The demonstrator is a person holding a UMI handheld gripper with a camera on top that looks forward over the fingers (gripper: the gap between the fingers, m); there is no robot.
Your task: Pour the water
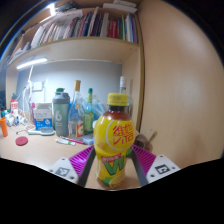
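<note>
One yellow bottle (114, 140) fills the middle of the scene, standing upright between the two fingers of the gripper (112, 163). It has a yellow cap, a yellow label with red lettering, and pale yellow-green liquid showing in its lower part. The pink pads (84, 158) of the fingers sit close against its lower sides, one on each side, and the jaws are drawn in narrow around it; they seem to press on the bottle, though the exact contact at the pads is hard to make out. Its base is hidden low between the fingers, so I cannot tell whether it rests on the desk (40, 150) or is lifted off it.

Behind the bottle and off to its left, on the light wooden desk, stands a cluster of other containers: a grey lidded tumbler (61, 114), a green bottle (88, 110), and a tall clear bottle (76, 108) between them. Farther left of the yellow bottle lie a small red lid (21, 141) and some small items too blurred to name. Above that cluster a shelf (80, 42) carries a row of books (90, 24), with a strip light (32, 63) glowing beneath it. Right of the yellow bottle rises a plain cream wall (180, 80).
</note>
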